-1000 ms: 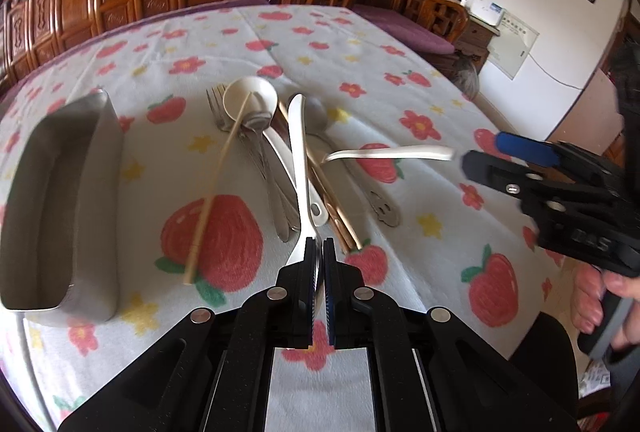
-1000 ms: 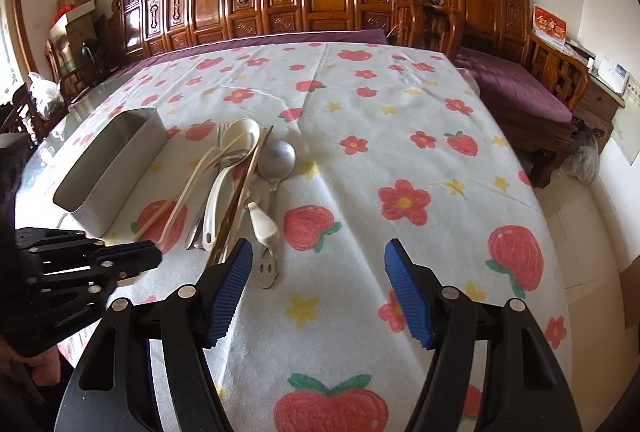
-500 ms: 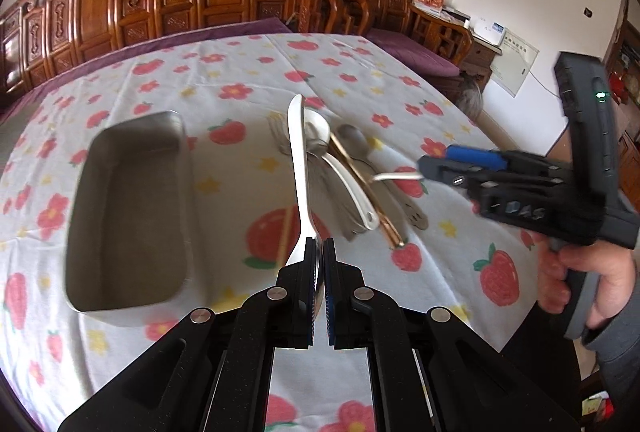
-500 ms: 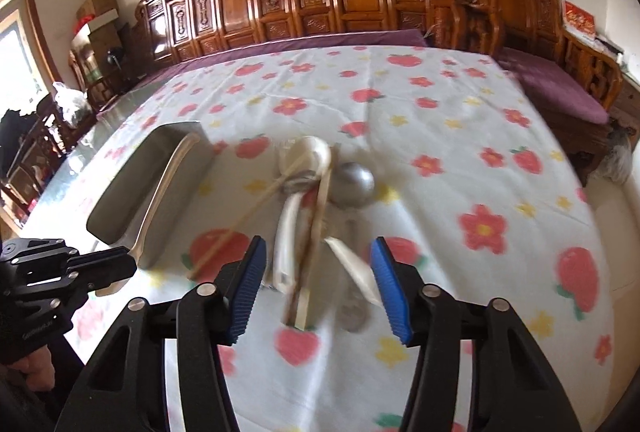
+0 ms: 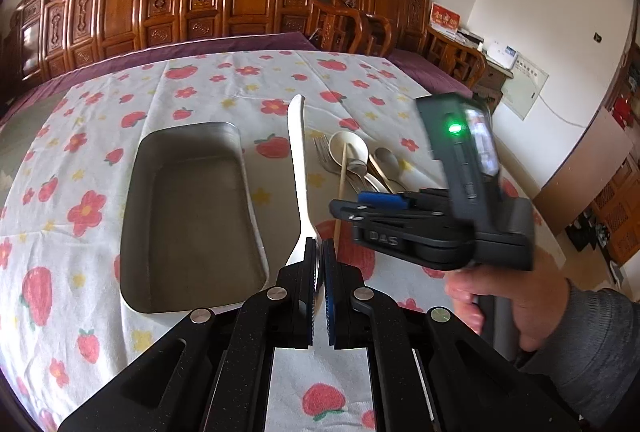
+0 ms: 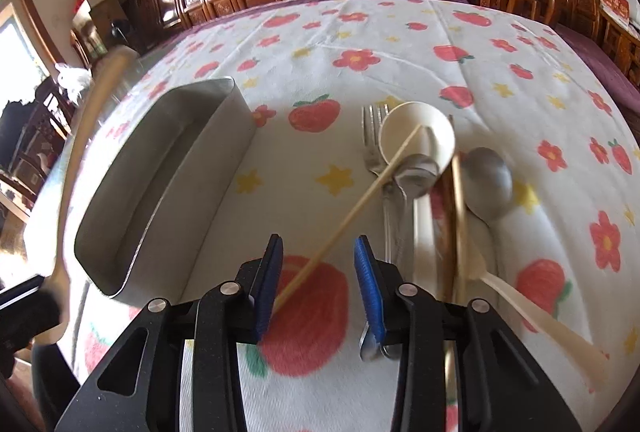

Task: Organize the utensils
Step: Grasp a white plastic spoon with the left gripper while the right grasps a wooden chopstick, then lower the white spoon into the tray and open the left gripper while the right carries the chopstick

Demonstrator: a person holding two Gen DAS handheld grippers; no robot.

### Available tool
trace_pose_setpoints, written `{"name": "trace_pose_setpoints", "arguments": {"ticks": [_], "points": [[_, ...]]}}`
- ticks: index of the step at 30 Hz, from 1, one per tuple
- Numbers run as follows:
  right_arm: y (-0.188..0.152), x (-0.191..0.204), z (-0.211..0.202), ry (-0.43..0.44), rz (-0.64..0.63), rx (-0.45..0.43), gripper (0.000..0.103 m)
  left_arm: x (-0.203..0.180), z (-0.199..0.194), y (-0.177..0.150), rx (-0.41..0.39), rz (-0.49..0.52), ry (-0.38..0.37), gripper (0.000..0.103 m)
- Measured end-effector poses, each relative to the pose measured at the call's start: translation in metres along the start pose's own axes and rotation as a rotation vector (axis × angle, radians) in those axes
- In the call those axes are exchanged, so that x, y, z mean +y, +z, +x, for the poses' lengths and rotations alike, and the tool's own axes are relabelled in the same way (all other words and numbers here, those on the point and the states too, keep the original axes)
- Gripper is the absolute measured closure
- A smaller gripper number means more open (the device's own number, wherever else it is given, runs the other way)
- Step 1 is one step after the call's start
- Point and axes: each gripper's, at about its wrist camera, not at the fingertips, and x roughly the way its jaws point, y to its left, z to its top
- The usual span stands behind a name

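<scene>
- The metal tray (image 5: 192,216) sits on the left of the strawberry-print tablecloth (image 5: 224,88), long side running near to far, and nothing shows inside it.
- The left gripper (image 5: 319,252) has its jaws clenched on the bowl end of a white spoon (image 5: 297,168); the handle sticks out away from the camera, raised off the cloth, just right of the tray's right wall in the left wrist view.
- In the right wrist view the same spoon is a blurred pale streak at the far left, beyond the tray.
- A single pale chopstick (image 6: 352,208) lies slanted on the cloth, its far tip resting in the bowl of a white ladle-shaped spoon (image 6: 416,140), its near end passing between the right gripper's blue pads (image 6: 366,280).
- The right gripper (image 6: 318,272) has just been closing, but its jaws stand apart on either side of the chopstick; whether the left pad touches it I cannot tell.
- Right of the chopstick lies the heap: a metal fork (image 6: 374,136), a steel spoon (image 6: 488,180), a pair of brown chopsticks (image 6: 456,216) and another white spoon handle (image 6: 536,316) at near right.
- A person's hand (image 5: 508,296) in a grey sleeve holds the right gripper's handle.
</scene>
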Motion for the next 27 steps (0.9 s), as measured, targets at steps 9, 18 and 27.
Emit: {"name": "trace_pose_setpoints", "arguments": {"ticks": [9,18,27], "points": [[0.001,0.004,0.021,-0.103,-0.019,0.047,0.084,0.013,-0.01,-0.001,-0.025,-0.025,-0.005,0.1],[-0.018,-0.007,0.003,-0.125,0.045,0.074,0.097,0.022,-0.017,-0.002,-0.043,-0.038,-0.004,0.1],[-0.02,0.0,-0.031,-0.102,0.008,0.027,0.097,0.05,-0.008,0.009,-0.007,-0.035,0.038,0.1]]}}
